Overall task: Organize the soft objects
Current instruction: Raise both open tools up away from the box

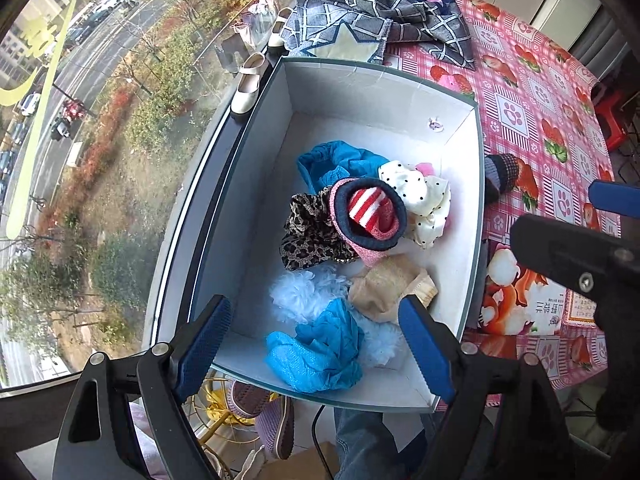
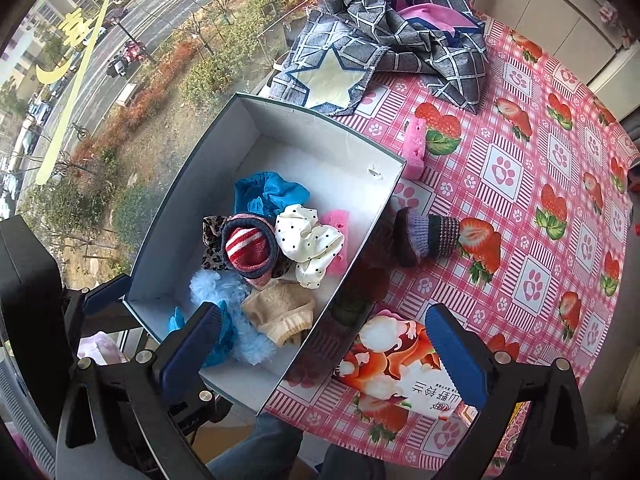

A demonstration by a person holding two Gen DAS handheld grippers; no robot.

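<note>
At the left, beside the window, a white-lined cardboard box (image 1: pixel 460 184) sat on the table edge. The left gripper (image 1: pixel 316 344) hung over its near end, blue ribbed pads spread wide and holding nothing. Inside lay a heap of soft things: a crinkled blue cloth (image 1: pixel 320 352), a fluffy pale-blue puff (image 1: pixel 304 292), a beige ribbed sock (image 1: pixel 388 284), a leopard-print piece (image 1: pixel 312 228), a pink knit roll with a navy rim and red-striped core (image 1: pixel 372 212), a white polka-dot cloth (image 1: pixel 424 200) and a blue bundle (image 1: pixel 340 160). Further right, the right gripper (image 2: pixel 324 356) straddled the box's wall, likewise spread and empty. On the pink strawberry tablecloth (image 2: pixel 520 152), a dark knitted sock (image 2: pixel 432 236) lay just beside the box, a pink sponge (image 2: pixel 414 152) near its far corner, and a glossy packet (image 2: pixel 396 372) under the gripper.
</note>
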